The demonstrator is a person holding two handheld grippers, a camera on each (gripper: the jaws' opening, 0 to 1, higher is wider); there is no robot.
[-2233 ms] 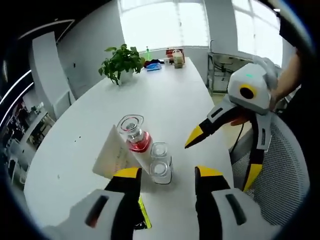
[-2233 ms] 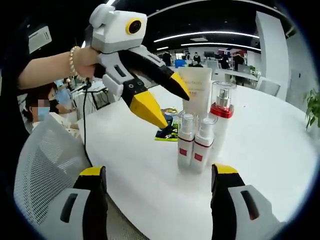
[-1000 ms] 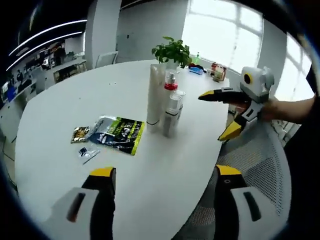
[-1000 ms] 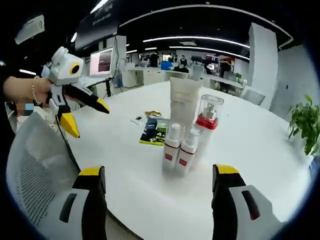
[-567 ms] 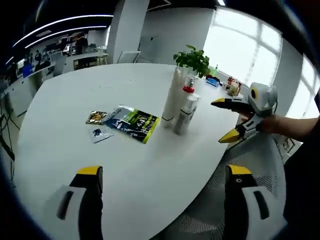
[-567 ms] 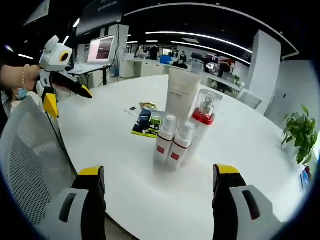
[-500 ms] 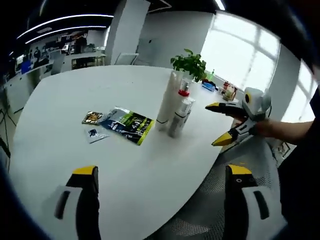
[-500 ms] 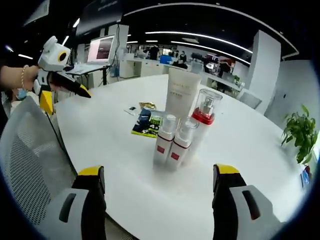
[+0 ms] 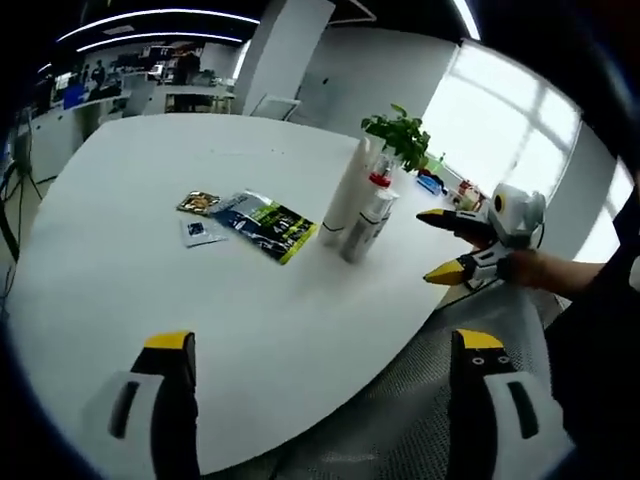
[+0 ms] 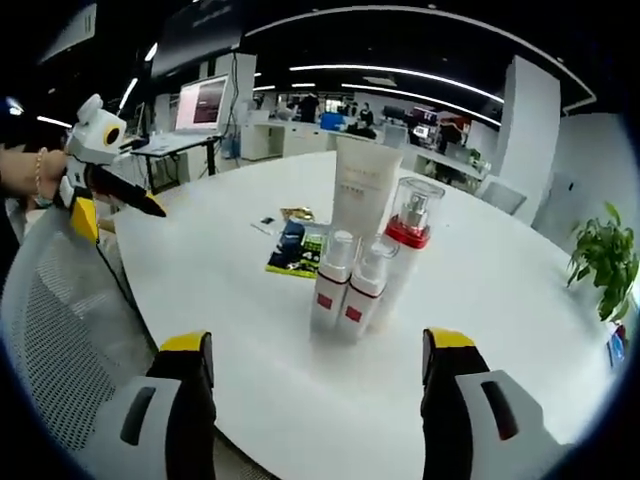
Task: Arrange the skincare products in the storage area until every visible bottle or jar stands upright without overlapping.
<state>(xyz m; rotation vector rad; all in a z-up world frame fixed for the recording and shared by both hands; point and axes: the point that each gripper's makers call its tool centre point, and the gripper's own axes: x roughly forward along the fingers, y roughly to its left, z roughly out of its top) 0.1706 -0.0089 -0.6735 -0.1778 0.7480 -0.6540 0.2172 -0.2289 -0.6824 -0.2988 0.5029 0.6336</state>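
Several skincare products stand upright in a tight cluster on the white round table (image 10: 520, 300): a tall white tube (image 10: 362, 190), a clear pump bottle with a red collar (image 10: 410, 235), and two small white bottles with red labels (image 10: 330, 285) (image 10: 362, 295). The left gripper view has the same cluster (image 9: 360, 205) far off. My left gripper (image 9: 323, 345) is open and empty, back at the table's near edge; it appears again at the far left (image 10: 115, 212). My right gripper (image 10: 317, 345) is open and empty, short of the bottles; a hand holds it beside the table (image 9: 432, 245).
A green sachet (image 9: 268, 222) and two smaller packets (image 9: 200, 203) lie flat on the table left of the cluster. A potted plant (image 9: 400, 135) stands behind it. A mesh chair (image 10: 60, 330) sits at the table's near edge. Office desks fill the background.
Both grippers have pulled away from the bottle cluster and stayed open. The left one is now much farther back. The products have not moved.
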